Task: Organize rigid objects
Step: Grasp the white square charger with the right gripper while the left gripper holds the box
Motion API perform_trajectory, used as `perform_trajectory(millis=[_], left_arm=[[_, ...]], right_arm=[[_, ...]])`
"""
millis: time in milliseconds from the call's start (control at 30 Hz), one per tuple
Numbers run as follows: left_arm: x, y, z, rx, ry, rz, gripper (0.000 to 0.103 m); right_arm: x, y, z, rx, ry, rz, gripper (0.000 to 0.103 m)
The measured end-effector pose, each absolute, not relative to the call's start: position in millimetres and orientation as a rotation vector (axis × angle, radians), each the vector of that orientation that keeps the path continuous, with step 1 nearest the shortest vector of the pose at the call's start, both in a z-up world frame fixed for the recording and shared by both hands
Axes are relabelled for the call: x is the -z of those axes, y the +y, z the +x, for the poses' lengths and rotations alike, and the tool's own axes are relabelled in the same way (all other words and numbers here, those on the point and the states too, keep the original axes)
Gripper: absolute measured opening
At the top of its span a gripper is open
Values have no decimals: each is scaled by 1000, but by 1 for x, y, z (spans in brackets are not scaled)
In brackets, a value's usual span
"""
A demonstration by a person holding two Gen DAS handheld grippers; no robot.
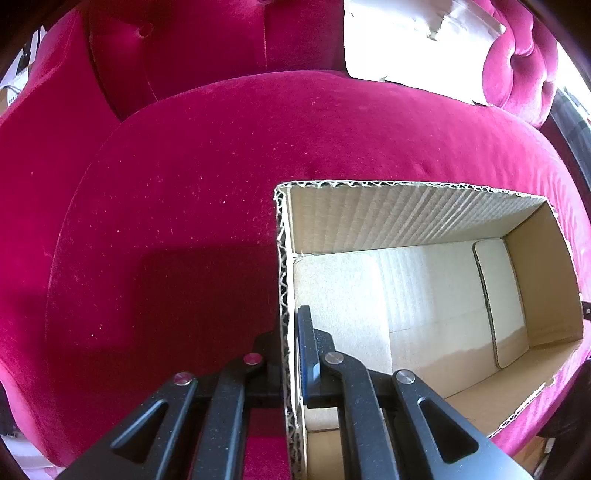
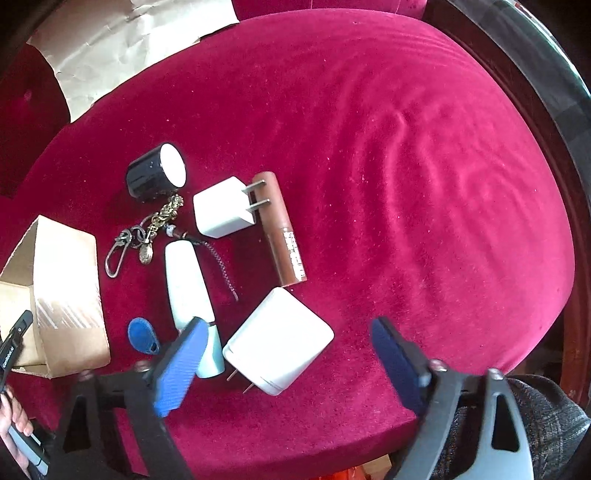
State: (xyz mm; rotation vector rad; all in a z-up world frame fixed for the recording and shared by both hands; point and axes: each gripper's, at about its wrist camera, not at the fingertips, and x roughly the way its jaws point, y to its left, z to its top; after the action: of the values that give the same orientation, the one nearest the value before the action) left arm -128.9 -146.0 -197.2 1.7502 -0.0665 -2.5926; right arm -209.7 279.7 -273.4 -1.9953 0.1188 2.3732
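My left gripper (image 1: 288, 354) is shut on the left wall of an empty open cardboard box (image 1: 424, 295) on a red velvet seat. The box shows at the left of the right wrist view (image 2: 66, 295). My right gripper (image 2: 288, 343) is open above a large white charger (image 2: 277, 341). Beside it lie a white tube with a pale blue cap (image 2: 190, 284), a blue key fob (image 2: 142, 336), a small white plug adapter (image 2: 221, 212), a brown tube (image 2: 282, 229), a black and white cylinder (image 2: 155, 173) and a keychain (image 2: 147, 229).
Crumpled brown paper (image 2: 122, 44) lies at the back of the red cushion (image 2: 406, 184); it also shows in the left wrist view (image 1: 413, 40). The chair's tufted backrest (image 1: 184, 33) and arm (image 1: 517, 55) rise behind. A dark wooden frame (image 2: 546, 85) edges the seat at right.
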Motion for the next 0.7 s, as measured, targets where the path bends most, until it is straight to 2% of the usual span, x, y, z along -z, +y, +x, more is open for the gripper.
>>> perform_trajectory(millis=[67,133,700], left_arm=[[195,-151,-128,2592,-60,1752,4],[194,-153,-127,2592,-68,1750,4],[182,-183,-134,2568,-48,1736,4]], right_arm=[[277,279,-210,-2364,143,-2024,65],[281,279,-211,-2353,180,-2053,61],[253,275,-208,-2414,83,-1974,61]])
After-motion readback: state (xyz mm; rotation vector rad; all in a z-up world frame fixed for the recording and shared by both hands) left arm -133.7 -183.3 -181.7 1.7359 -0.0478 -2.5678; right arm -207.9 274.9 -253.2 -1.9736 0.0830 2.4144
